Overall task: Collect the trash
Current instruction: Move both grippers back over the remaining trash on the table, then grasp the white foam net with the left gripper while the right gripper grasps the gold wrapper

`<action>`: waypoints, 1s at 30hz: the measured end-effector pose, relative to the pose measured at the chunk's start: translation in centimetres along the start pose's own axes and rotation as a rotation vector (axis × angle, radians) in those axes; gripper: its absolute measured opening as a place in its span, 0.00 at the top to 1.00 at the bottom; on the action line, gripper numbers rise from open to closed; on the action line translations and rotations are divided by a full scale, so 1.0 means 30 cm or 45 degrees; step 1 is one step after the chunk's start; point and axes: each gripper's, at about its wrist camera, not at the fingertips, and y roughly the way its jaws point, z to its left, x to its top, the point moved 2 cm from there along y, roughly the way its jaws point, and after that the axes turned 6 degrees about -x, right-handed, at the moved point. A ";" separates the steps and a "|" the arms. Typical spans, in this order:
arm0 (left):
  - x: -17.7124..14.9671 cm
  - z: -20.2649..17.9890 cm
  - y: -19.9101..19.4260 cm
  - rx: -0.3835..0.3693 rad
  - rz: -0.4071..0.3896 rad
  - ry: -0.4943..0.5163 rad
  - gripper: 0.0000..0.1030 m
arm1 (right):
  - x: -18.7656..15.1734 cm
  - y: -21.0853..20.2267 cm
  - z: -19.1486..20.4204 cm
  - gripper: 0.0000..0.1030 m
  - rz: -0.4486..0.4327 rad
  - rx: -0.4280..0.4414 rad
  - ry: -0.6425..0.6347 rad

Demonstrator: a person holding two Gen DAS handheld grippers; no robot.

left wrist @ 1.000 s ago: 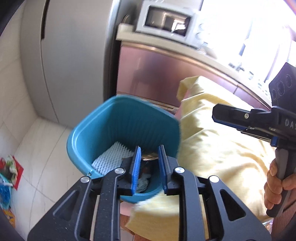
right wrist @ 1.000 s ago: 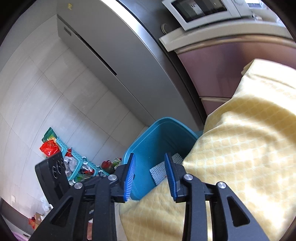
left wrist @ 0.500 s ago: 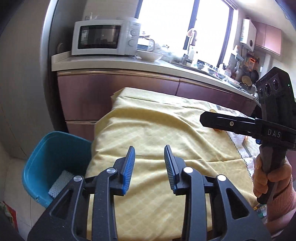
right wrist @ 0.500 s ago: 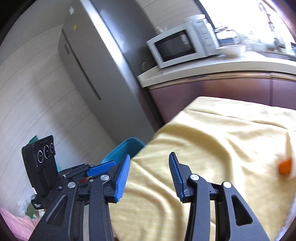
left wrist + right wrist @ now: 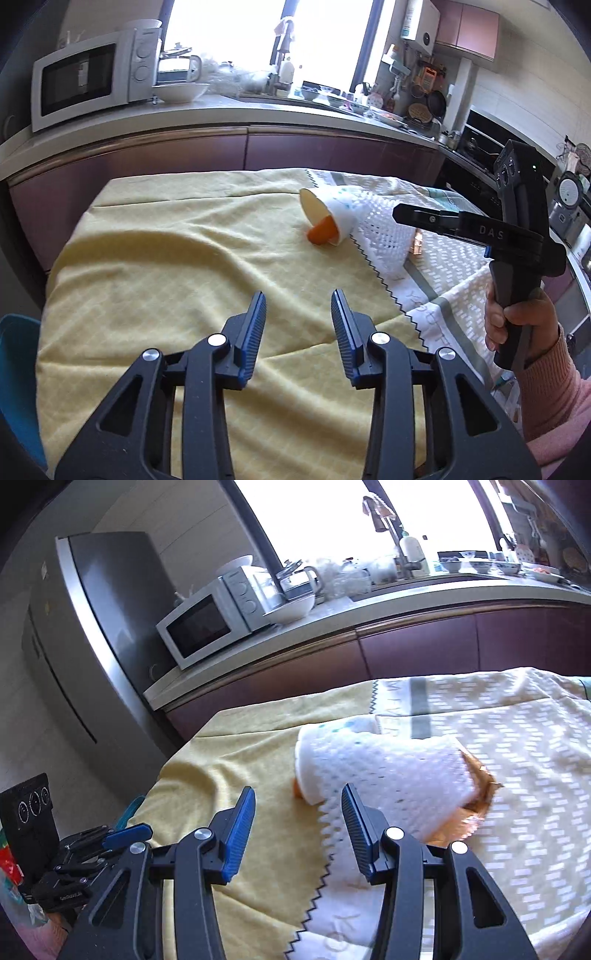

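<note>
A white paper cup (image 5: 334, 218) lies on its side on the yellow tablecloth (image 5: 166, 266), with an orange scrap (image 5: 322, 230) at its mouth. A white foam sheet (image 5: 391, 771) drapes over the cup (image 5: 306, 764), and a brown wrapper (image 5: 476, 786) lies beside it. My left gripper (image 5: 298, 314) is open and empty over the yellow cloth, short of the cup. My right gripper (image 5: 298, 814) is open and empty just in front of the cup; it also shows in the left wrist view (image 5: 436, 218). The blue bin (image 5: 16, 373) sits at the table's left end.
A white patterned cloth (image 5: 517, 775) covers the table's right part. Behind the table runs a counter (image 5: 258, 114) with a microwave (image 5: 85, 77), bowls and a sink. A grey fridge (image 5: 85, 635) stands left. The left gripper (image 5: 74, 871) shows low left in the right wrist view.
Both grippers have swung from the blue bin to the right, over the table. The cup, foam sheet and wrapper have come into view. Both grippers stay open.
</note>
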 end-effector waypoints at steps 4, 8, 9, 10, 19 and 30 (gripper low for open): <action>0.034 -0.084 0.126 -0.090 0.069 0.044 0.61 | 0.007 -0.038 -0.089 0.55 -0.035 -0.044 0.050; 0.072 -0.155 0.251 -0.162 0.128 0.062 0.51 | 0.016 -0.052 -0.156 0.54 -0.054 -0.074 0.080; 0.081 -0.168 0.284 -0.165 0.142 0.060 0.51 | 0.016 -0.054 -0.170 0.53 -0.056 -0.080 0.089; 0.089 -0.178 0.310 -0.165 0.153 0.057 0.51 | 0.018 -0.057 -0.187 0.53 -0.057 -0.083 0.097; 0.155 -0.211 0.521 -0.243 0.273 -0.040 0.51 | 0.026 -0.063 -0.307 0.53 -0.051 -0.096 0.188; 0.163 -0.173 0.606 -0.307 0.323 -0.171 0.90 | 0.032 -0.040 -0.379 0.53 -0.018 -0.090 0.245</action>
